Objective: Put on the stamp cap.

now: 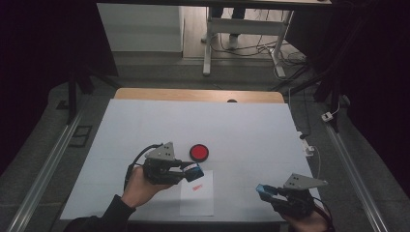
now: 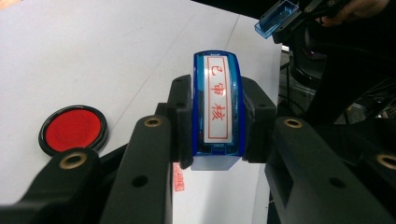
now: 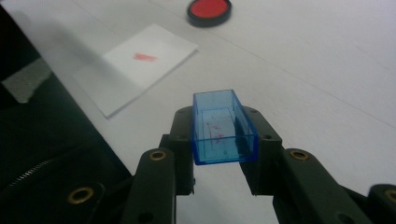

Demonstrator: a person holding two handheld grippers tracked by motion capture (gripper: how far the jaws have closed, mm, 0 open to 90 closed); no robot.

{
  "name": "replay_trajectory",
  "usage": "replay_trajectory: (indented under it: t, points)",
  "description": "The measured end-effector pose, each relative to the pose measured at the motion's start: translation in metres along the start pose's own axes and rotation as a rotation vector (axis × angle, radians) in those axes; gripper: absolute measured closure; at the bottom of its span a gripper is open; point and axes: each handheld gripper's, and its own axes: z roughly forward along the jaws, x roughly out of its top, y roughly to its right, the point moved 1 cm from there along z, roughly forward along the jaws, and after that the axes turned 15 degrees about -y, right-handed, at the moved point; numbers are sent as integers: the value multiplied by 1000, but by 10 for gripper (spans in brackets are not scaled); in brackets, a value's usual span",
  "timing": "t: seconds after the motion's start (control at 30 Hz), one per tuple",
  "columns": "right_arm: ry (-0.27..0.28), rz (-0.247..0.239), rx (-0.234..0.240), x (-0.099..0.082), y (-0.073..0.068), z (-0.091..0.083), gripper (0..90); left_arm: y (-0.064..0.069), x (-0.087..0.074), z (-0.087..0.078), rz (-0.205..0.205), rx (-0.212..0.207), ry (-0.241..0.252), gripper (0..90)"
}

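1. L gripper (image 2: 217, 121): jaws clamped on stamp (image 2: 218, 105), held above paper (image 1: 197, 192), near front table edge. Risk: the stamp's inked face is exposed; a low pass could smear the paper.
2. R gripper (image 3: 219, 135): jaws clamped on blue cap (image 3: 223, 128), off to the right by table edge, open side up. Risk: the cap is thin clear plastic; a hard squeeze may crack it or pop it out. Recapping needs good alignment, else ink gets on the cap rim.
3. Paper: carries a red print (image 3: 144, 57).
4. Ink pad (image 1: 198, 152): open, beyond the paper; a stray jaw could dip in.
5. Views: L gripper view shows the red lettering on the stamp label; high view gives the layout of both hands; R gripper view shows red traces inside the cap.
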Motion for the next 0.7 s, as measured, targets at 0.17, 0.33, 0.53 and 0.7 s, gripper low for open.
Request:
replay_trajectory:
  t: [0.17, 0.33, 0.53, 0.7]
  points:
    - [30, -33, 34, 8, -5, 0, 682, 1, 0, -2, 8, 0, -3, 699]
    - [42, -72, 97, 17, -8, 3, 683, 0, 0, -1, 20, -5, -3, 700]
    - [32, -130, 151, 26, -9, 12, 684, -1, 0, -1, 39, 1, -8, 700]
    - [65, -147, 176, 32, -10, 17, 684, 0, 1, -3, 44, -3, 1, 700]
